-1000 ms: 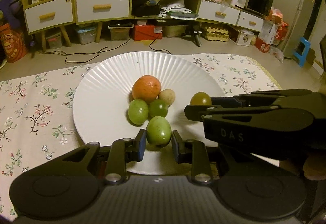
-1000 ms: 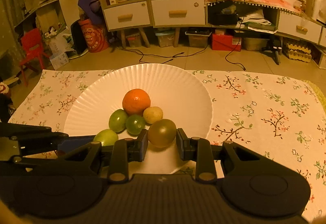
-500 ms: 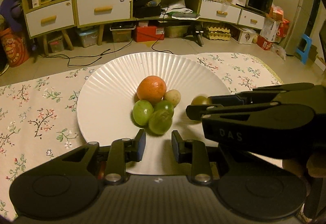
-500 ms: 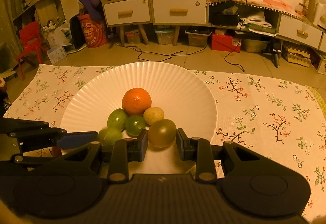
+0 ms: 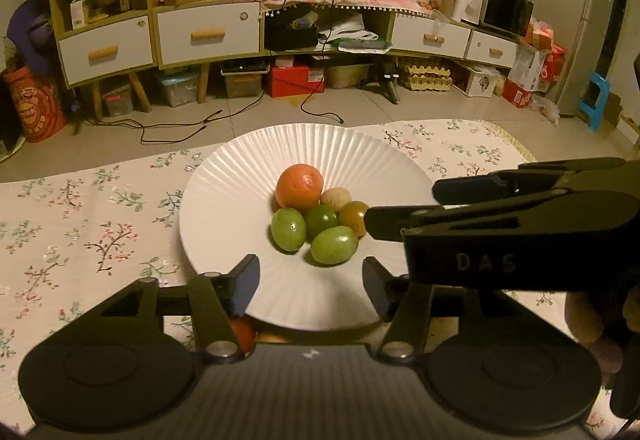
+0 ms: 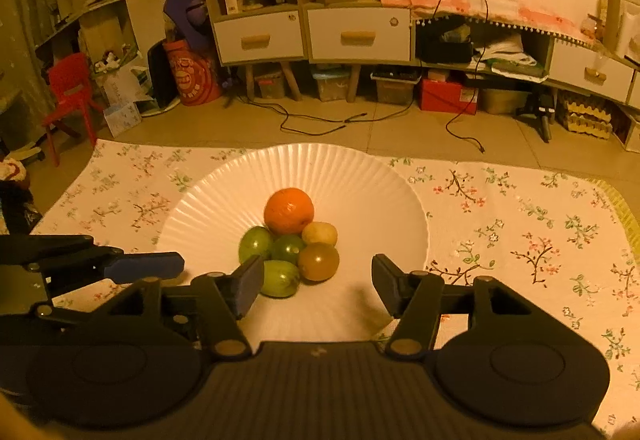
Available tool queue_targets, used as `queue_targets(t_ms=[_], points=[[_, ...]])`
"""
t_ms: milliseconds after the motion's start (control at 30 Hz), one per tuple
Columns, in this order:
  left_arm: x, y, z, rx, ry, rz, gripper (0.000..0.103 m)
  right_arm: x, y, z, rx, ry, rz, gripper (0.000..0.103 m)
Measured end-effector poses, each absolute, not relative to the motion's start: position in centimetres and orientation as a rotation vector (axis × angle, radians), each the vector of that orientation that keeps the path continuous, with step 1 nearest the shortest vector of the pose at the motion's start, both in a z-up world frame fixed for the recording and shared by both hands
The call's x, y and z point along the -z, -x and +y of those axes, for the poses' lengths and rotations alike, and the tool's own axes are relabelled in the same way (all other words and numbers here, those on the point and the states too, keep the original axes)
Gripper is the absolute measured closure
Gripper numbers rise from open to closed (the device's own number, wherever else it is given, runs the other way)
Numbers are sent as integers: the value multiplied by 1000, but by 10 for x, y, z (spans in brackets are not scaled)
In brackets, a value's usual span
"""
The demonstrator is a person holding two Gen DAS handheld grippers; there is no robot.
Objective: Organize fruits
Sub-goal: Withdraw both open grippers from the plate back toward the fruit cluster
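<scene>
A white ribbed plate [image 5: 240, 200] [image 6: 360, 192] carries a heap of fruit: an orange [image 5: 298, 186] [image 6: 289, 210], a pale yellow fruit [image 5: 336, 198], a brownish fruit [image 5: 354, 216] [image 6: 319, 261] and three green fruits. The front green fruit [image 5: 334, 245] [image 6: 280, 278] lies just ahead of my left gripper [image 5: 310, 280] [image 6: 140, 260]. Its jaws are opening and its pads touch nothing. My right gripper [image 6: 316, 282] [image 5: 402, 206] reaches in from the right. Its jaws are opening too, and the brownish fruit rests free on the plate ahead of them.
A floral tablecloth [image 6: 520, 232] covers the table under the plate. Something small and red [image 5: 242, 332] peeks out below the plate's near rim, under my left finger. Part of a hand [image 5: 580, 320] shows at the lower right. Beyond the table's far edge are the floor and low cabinets.
The front green fruit left my left jaws and settled against the heap. Both pairs of jaws then spread wide, and the brownish fruit came free of the right gripper's pads.
</scene>
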State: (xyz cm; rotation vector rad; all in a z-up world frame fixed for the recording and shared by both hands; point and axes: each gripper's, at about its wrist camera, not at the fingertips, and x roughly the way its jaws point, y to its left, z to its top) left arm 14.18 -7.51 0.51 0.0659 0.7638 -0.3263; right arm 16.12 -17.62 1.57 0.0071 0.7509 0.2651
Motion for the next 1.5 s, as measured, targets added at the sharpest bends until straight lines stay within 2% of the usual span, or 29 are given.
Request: queue_targets(t_ms=[233,300,400,833,1267,1500], points=[[-13,-128,-67,321,-69,750,35,-28,-148,-174,-259,-12,728,35],[-13,-124,-65,323,-72,751,28,-29,-144,-174,-258,-15,725,33],[-12,-116,-61,325,-80,749,23,-29,-138,-175,-255,-28,725,29],[-5,-90,-35,323,-52,791,16,-18,-110,-177,-264,-46,741,25],[7,-65,-13,315,-47,826,11,-7,-82,-159,-306,21,739,12],[15,-56,-4,314,-50,836,10,0,-73,-149,-319,11,763,12]])
